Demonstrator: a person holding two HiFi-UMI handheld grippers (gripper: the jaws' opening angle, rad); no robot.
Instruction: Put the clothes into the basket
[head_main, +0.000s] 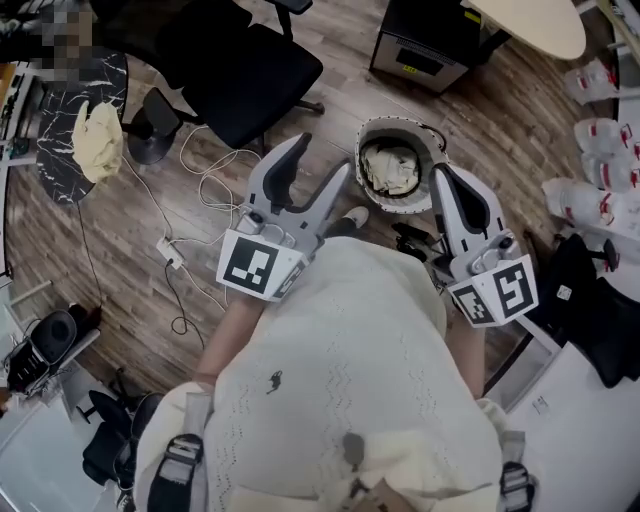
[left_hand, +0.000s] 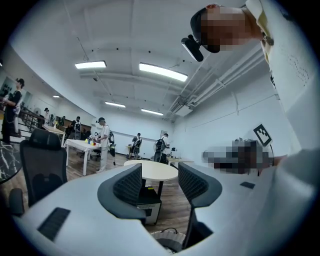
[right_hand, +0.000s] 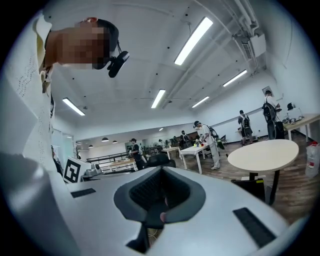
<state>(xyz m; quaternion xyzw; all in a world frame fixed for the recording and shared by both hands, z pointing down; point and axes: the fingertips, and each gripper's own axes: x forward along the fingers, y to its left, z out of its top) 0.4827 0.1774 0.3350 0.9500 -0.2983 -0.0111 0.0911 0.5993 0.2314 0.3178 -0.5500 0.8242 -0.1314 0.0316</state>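
Cream garment heaped on dark round table, far left, untouched. Probably best: swing left gripper, jaws apart and empty, toward it and pinch a thick fold. Basket near centre, holding white clothes. Keep right gripper, clenched on nothing, clear.

A black office chair is standing on the wooden floor. A white power strip is lying near its base, with white cables trailing from it. A black cabinet is sitting beside a round beige table. In the background, people are standing around a white table.
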